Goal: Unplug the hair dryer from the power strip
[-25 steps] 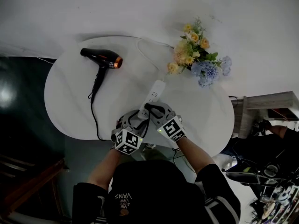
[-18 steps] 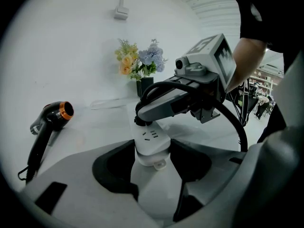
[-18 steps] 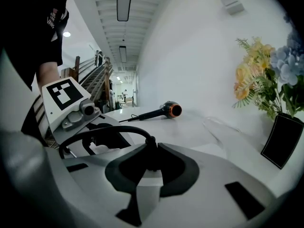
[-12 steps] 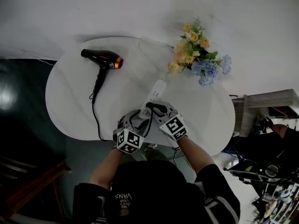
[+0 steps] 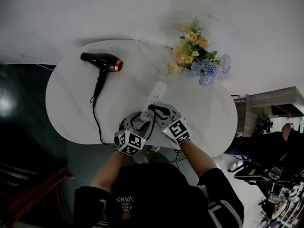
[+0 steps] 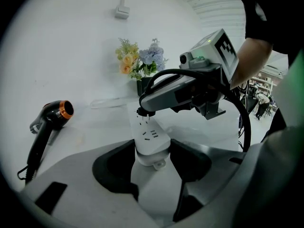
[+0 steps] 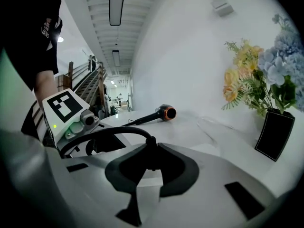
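Note:
The white power strip lies on the round white table. My left gripper is shut on its near end. My right gripper is shut on the black plug, which stands at the strip's top face; its prongs look partly out in the left gripper view. From the plug a black cord loops back and runs along the table to the black and orange hair dryer, lying at the far left. In the head view both grippers meet over the strip's near end, left gripper beside right gripper.
A bunch of yellow and blue flowers in a dark vase stands at the table's far right. The strip's white lead curves toward the wall. The table's near edge is close under my hands.
My right gripper has rolled slightly on the plug. The left gripper and the strip have kept still.

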Demonstrator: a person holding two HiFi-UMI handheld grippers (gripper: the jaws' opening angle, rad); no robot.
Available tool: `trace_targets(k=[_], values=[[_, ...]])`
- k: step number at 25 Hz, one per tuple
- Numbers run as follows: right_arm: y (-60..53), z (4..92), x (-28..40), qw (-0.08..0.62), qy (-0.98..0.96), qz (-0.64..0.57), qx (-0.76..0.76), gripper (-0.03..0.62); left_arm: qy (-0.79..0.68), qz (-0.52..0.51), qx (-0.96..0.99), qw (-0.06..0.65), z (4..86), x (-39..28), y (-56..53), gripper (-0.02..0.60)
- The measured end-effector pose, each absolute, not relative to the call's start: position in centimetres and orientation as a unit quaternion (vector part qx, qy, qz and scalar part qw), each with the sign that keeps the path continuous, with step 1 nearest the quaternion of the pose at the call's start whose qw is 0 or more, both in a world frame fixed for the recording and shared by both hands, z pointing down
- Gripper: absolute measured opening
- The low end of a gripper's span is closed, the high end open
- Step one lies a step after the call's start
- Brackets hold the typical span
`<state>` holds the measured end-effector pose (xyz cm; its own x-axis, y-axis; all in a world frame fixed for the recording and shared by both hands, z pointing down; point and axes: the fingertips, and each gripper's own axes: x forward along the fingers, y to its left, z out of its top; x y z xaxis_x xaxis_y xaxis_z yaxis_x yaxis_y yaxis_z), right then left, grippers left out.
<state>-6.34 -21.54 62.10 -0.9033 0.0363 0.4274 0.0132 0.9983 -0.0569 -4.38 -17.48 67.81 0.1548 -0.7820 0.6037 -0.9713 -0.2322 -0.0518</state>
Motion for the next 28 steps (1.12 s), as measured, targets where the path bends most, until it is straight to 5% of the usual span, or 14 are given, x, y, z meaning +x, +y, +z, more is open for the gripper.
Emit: trace_targets(k=[25, 28], values=[[-21.1, 57.7, -1.2, 0.171, -0.965, 0.096, 0.172, 0.072, -0.549, 0.267, 0.778, 0.150, 63.2, -5.3, -16.1, 0.253], [-20.6, 57.0, -0.8, 0.162, -0.961, 0.103, 0.199, 0.072, -0.547, 0.261, 0.783, 0.139, 61.6, -6.1, -15.4, 0.210]])
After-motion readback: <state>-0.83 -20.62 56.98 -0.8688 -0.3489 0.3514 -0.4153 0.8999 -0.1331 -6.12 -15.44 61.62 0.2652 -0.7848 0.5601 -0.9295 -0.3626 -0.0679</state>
